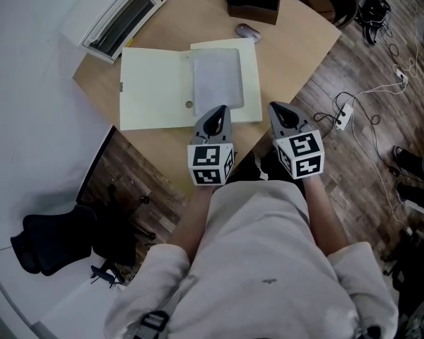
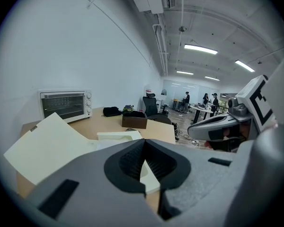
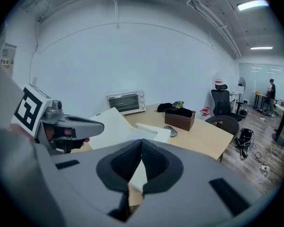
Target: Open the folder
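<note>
Overhead, we look down on a pale wooden table [image 1: 198, 20] where the cream folder [image 1: 155, 90] lies spread open near the middle of the frame. Its left panel is bare and its right panel carries a translucent plastic sleeve [image 1: 215, 76].

We hold both tools at the table's near edge, just below the folder. The left gripper [image 1: 221, 109] has its jaws pressed together with nothing between them. Its tip sits over the folder's lower right corner, and we cannot tell whether it touches the card. The right gripper [image 1: 275, 106] is closed just as tightly and is just as empty. It is poised a little to the right of that same corner, clear of the folder. The two marker cubes sit side by side at the centre of the frame, above the person's light-coloured shirt.

At the upper left, a white toaster oven [image 1: 124, 9] stands at the table's far corner. Toward the top centre, a grey mouse [image 1: 248, 31] rests beside a brown box [image 1: 253, 6] holding something dark. On the wood-plank floor at right, a white power strip [image 1: 343, 116] trails its cables, and a black office chair [image 1: 53, 242] stands at the lower left.
</note>
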`<state>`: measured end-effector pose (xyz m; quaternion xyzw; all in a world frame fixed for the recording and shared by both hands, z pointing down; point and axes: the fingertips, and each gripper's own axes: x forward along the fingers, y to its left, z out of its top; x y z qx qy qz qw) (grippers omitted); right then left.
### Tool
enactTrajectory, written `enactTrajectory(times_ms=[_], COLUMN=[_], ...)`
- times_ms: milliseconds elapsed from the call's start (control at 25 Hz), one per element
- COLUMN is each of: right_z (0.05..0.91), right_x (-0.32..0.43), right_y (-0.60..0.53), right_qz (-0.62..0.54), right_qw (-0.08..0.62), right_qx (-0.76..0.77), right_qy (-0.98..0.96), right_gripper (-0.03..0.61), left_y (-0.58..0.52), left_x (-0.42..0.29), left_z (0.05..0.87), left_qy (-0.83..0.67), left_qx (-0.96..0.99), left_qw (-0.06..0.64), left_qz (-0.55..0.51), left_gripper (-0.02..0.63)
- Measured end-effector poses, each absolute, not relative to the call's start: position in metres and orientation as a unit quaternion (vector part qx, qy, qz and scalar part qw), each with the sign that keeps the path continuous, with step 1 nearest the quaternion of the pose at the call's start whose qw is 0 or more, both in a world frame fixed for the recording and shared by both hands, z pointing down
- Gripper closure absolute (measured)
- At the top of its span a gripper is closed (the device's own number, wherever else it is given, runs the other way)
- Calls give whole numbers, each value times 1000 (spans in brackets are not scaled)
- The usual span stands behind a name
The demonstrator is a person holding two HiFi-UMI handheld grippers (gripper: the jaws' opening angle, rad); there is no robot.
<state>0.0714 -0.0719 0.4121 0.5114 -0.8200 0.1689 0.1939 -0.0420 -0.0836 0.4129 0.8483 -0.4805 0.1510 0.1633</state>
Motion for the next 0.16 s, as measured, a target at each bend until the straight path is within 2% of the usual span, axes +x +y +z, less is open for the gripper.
enactTrajectory(times_ms=[160], right_z=[406], right_x=[68], right_y=[-76], right_qz=[164], right_qw=[191], right_qx=[512], right_qy=[-821], right_gripper=[575], left_y=[-85], left_x=[-47], left_z=[411], left_qy=[-482], left_qx=[848], left_qw=[161], left_qz=[150], left_gripper=[611])
